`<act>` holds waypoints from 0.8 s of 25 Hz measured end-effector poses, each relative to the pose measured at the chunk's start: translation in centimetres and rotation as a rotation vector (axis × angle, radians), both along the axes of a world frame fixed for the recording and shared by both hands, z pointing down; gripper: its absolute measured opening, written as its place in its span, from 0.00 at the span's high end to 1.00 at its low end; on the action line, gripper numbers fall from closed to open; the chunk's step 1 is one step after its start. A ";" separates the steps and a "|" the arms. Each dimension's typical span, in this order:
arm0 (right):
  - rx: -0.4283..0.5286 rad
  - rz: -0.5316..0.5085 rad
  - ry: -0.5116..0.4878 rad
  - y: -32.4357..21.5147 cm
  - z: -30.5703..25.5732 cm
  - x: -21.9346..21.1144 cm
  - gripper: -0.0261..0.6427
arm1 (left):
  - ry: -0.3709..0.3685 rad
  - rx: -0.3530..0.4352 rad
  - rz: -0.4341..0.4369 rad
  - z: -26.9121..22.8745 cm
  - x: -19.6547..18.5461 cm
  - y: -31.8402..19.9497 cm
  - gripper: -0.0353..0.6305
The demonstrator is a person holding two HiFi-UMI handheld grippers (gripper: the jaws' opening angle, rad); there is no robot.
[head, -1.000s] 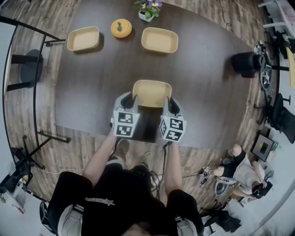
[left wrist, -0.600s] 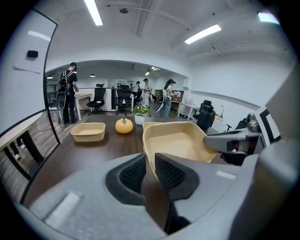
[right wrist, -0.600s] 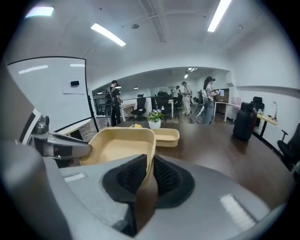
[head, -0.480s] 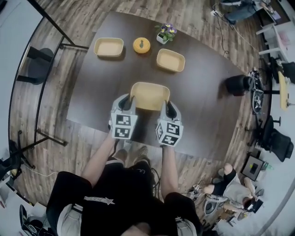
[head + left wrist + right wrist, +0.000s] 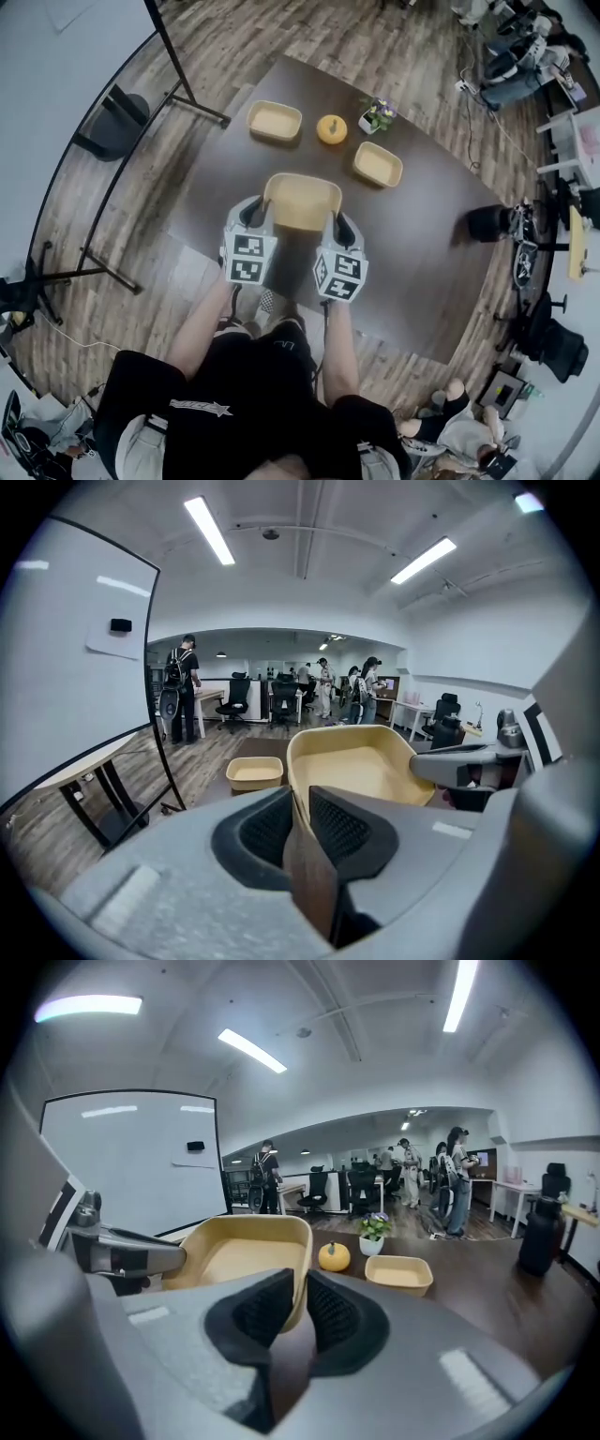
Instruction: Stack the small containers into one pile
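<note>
Both grippers grasp one tan tub [image 5: 302,199]. The left gripper [image 5: 255,214] has its jaws clenched on the tub's left wall, and the right gripper [image 5: 339,225] on its right wall, with a pad on either side of each rim. The tub hangs over the near part of the counter [image 5: 441,244], seemingly clear of it. Two like tubs sit farther off and well apart, the left tub [image 5: 274,120] and the right tub [image 5: 378,164], with a pumpkin [image 5: 331,129] and a flowerpot [image 5: 378,116] between them. The held tub looks light, smooth and thin-walled, probably slightly flexible. A pinch on opposite walls suits it, though a hard squeeze may bow it. No brand or label shows on any tub, and the shirt print is too small to read.
</note>
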State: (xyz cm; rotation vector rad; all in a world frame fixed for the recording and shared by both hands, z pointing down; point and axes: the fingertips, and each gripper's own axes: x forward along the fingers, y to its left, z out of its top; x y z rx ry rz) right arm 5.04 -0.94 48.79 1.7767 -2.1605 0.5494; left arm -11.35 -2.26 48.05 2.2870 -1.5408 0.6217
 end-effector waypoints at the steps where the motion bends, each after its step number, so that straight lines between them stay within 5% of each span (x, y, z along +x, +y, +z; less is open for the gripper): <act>1: 0.005 -0.013 -0.006 -0.4 -0.3 -0.8 0.89 | -0.007 0.004 -0.011 -0.3 -0.8 -0.3 0.85; 20: -0.053 -0.032 -0.066 -16.3 3.8 -8.5 0.89 | -0.051 -0.047 -0.045 2.8 -8.5 -16.2 0.86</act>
